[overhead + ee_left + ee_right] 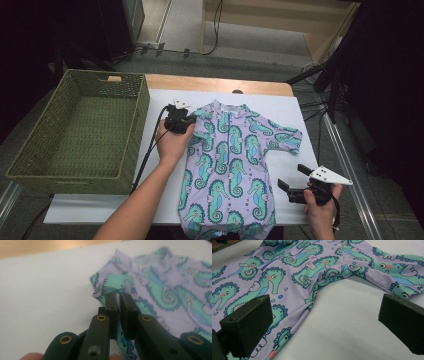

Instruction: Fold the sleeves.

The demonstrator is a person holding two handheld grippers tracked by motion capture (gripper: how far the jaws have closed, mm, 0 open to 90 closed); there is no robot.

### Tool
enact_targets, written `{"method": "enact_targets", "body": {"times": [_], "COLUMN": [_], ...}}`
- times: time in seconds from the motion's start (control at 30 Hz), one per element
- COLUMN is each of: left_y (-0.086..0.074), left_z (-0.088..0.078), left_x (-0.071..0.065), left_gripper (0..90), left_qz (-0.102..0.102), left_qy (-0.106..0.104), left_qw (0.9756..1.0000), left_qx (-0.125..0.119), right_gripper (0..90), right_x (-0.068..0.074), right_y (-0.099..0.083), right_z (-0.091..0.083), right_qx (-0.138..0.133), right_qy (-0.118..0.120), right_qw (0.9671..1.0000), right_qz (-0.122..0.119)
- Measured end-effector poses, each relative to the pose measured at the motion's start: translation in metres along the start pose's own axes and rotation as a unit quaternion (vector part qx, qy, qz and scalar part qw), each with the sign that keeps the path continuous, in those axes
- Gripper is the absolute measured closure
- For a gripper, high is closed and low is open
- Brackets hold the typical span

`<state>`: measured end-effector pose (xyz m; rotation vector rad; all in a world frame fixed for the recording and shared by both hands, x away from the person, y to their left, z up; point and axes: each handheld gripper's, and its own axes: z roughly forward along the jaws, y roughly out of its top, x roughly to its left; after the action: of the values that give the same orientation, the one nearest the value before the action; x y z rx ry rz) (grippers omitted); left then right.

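Now gripping step: my left gripper pinches sleeve of lilac seahorse-print baby swimsuit, flat on white table. Right gripper spread, idle beside hem. Next, I reckon: fold sleeve inward.

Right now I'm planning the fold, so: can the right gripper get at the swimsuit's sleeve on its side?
Probably yes. The right gripper hovers open beside the swimsuit, and bare white table cover lies between its jaws and that sleeve.

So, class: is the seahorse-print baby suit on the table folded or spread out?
Spread out. The baby suit lies flat and face up on the white table, body at full length, one sleeve out sideways; nothing is folded over.
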<state>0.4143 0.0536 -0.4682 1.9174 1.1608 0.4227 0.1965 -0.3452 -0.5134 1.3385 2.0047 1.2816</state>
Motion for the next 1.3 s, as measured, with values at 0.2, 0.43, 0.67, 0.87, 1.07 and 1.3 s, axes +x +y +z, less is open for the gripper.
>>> {"method": "enact_targets", "body": {"times": [0.2, 0.43, 0.67, 0.87, 1.07, 1.3], "left_y": [0.010, 0.018, 0.028, 0.032, 0.024, 0.018], "left_z": [0.003, 0.008, -0.028, -0.050, -0.036, -0.007], "left_x": [-0.025, -0.031, 0.018, 0.034, 0.019, -0.011], "left_gripper": [84.0, 84.7, 85.1, 85.0, 84.9, 84.8], "left_qz": [0.006, 0.007, -0.010, -0.008, 0.006, 0.002], "left_qy": [-0.064, -0.070, 0.010, 0.073, 0.049, -0.002], "left_qw": [0.9979, 0.9975, 0.9994, 0.9959, 0.9983, 0.9999], "left_qx": [-0.012, -0.007, -0.033, -0.052, -0.030, -0.016], "right_gripper": [0.0, 0.0, 0.0, 0.0, 0.0, 0.0], "right_x": [0.000, -0.001, -0.003, -0.001, -0.001, -0.001], "right_y": [0.000, 0.000, 0.000, 0.000, 0.000, 0.000], "right_z": [0.000, 0.000, 0.001, 0.002, 0.003, 0.003], "right_qx": [0.001, 0.000, -0.002, 0.002, 0.006, 0.006], "right_qy": [0.000, 0.000, 0.001, -0.002, -0.002, 0.000], "right_qw": [1.0000, 1.0000, 1.0000, 1.0000, 1.0000, 1.0000], "right_qz": [-0.001, 0.002, 0.002, 0.000, 0.001, 0.002]}}
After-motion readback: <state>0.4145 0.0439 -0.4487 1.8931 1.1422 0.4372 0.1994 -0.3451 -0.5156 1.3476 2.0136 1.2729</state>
